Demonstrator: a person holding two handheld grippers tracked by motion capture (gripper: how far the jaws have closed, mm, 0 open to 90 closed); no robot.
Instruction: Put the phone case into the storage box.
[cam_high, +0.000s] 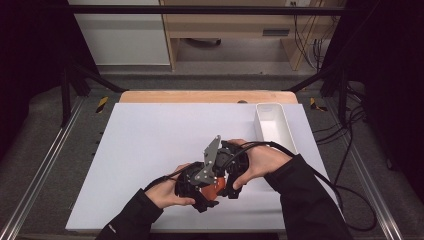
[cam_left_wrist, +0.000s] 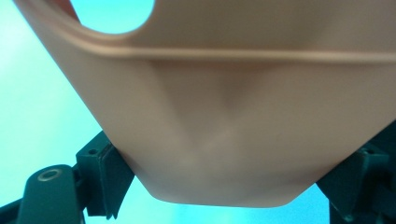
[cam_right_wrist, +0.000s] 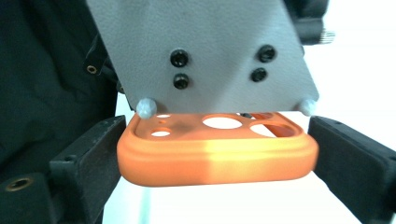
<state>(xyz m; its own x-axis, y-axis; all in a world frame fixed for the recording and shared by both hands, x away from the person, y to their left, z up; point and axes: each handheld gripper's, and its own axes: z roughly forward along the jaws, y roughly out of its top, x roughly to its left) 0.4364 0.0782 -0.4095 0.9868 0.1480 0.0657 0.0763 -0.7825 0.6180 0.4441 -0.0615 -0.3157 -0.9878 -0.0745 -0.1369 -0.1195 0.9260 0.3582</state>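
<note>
— Orange phone case (cam_right_wrist: 217, 156), that's the piece both tools are on. Where does it sit?

— Low and centre over the white table (cam_high: 150, 145), pinched between the two hands, near the person's edge. From above only a small patch of orange shows (cam_high: 215, 186) under the black bodies.

— Which way does it point?

— In the right gripper view its camera-cutout end faces the lens, lying flat and level, with the long axis running away toward the other hand. The round and oblong holes open upward. In the left gripper view the case (cam_left_wrist: 243, 116) is a blurred pale slab narrowing down toward the lens, one round cutout at its upper left.

— The left gripper (cam_high: 197, 187)?

— Clamped tight on the case, jaws pressing its narrowed end from both sides.

— And the right gripper (cam_high: 231, 172)?

— Jaws spread either side of the cutout end; the left one sits right at the edge, the right one stands clear. No grip there.

— Any brand or lettering?

— None readable. A grey plate (cam_right_wrist: 201, 51) with black screws hangs just above the case. A white bin (cam_high: 275, 125) stands well apart, at the table's far right.
</note>
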